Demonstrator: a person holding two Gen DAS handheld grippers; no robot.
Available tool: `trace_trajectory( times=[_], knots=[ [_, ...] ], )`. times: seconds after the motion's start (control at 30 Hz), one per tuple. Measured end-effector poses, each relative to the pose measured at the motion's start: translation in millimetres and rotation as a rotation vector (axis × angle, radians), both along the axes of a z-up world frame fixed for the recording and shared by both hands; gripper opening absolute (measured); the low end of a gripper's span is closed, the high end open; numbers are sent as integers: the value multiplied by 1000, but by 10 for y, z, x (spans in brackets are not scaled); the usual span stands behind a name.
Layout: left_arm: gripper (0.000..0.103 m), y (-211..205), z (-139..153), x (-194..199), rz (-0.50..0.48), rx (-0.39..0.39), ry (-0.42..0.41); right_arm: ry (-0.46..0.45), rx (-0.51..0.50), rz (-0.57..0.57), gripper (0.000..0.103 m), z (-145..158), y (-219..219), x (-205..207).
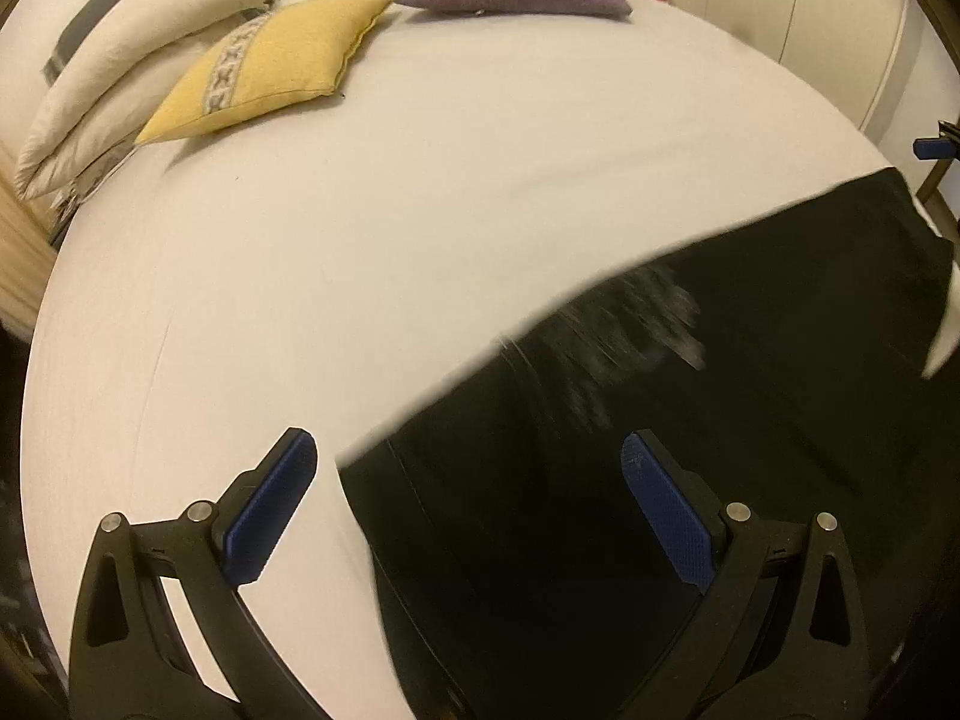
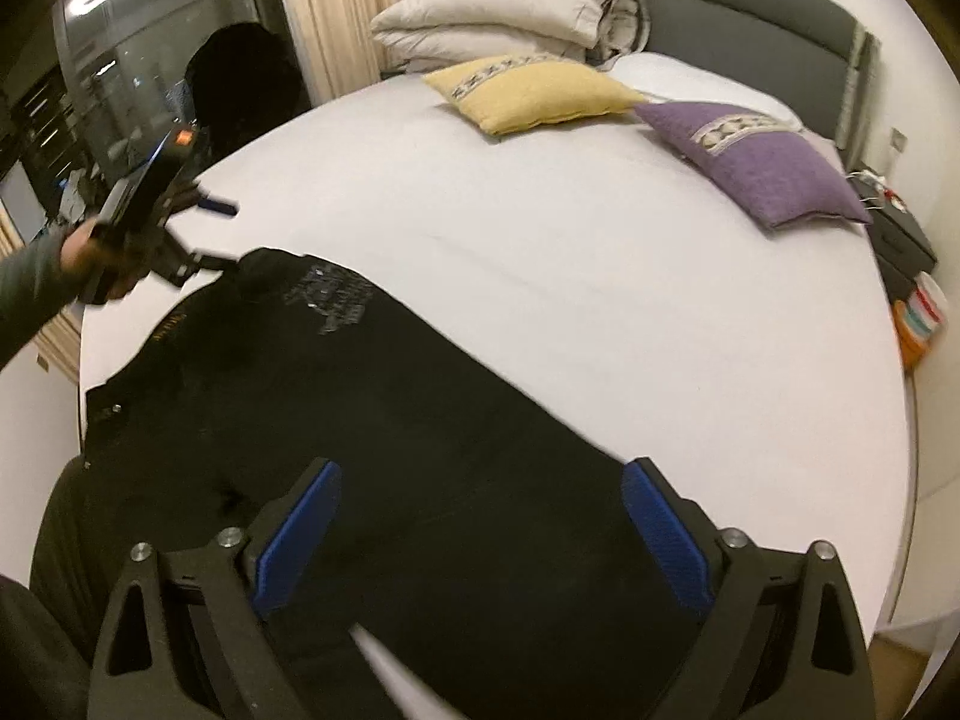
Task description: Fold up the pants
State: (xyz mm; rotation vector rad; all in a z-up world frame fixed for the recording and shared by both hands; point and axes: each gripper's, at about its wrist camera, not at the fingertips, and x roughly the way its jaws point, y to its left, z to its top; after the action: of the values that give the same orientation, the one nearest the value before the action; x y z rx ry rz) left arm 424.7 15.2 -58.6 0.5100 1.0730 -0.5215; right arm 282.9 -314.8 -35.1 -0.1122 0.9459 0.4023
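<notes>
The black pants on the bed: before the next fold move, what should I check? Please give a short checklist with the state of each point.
1. Left claw open: ok.
2. Right claw open: ok.
3. Black pants lying spread on the bed: ok.
4. Pants free of both claws: ok, neither grips cloth.
5. Yellow cushion and purple cushion apart from the pants: ok.
6. Pants fully smooth: cannot tell, image blurred.

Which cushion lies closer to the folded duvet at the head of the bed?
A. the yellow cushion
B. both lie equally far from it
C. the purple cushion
A: the yellow cushion lies right beside the folded duvet, while the purple cushion lies further along the bed.
</notes>
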Motion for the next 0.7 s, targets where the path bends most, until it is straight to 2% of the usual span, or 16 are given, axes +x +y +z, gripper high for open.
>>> trace_trajectory(
  times=[0.1, 0.2, 0.27, 0.4, 0.5, 0.57, 0.6, 0.63, 0.7],
  knots=[
    [102, -92, -148, 287, -54, 1, 38, 29, 10, 34, 89, -161, -76, 239],
    [87, -173, -350, 470, -130, 12, 115, 47, 21, 59, 89, -294, -102, 418],
    [86, -214, -490, 560, -173, 29, 157, 63, 50, 76, 89, -362, -109, 519],
    [70, -228, -702, 723, -190, 26, 231, 94, 54, 107, 85, -526, -76, 674],
    [69, -211, -767, 827, -188, 9, 253, 112, 54, 143, 84, -633, -64, 728],
    [53, -190, -765, 868, -196, -2, 247, 121, 50, 154, 84, -676, -66, 739],
    [32, -188, -746, 870, -207, -18, 245, 123, 45, 155, 84, -693, -69, 748],
    [16, -195, -728, 860, -218, -24, 235, 125, 44, 154, 84, -696, -68, 744],
    [12, -219, -718, 784, -244, 6, 191, 127, 52, 152, 84, -710, -97, 795]
  ],
)
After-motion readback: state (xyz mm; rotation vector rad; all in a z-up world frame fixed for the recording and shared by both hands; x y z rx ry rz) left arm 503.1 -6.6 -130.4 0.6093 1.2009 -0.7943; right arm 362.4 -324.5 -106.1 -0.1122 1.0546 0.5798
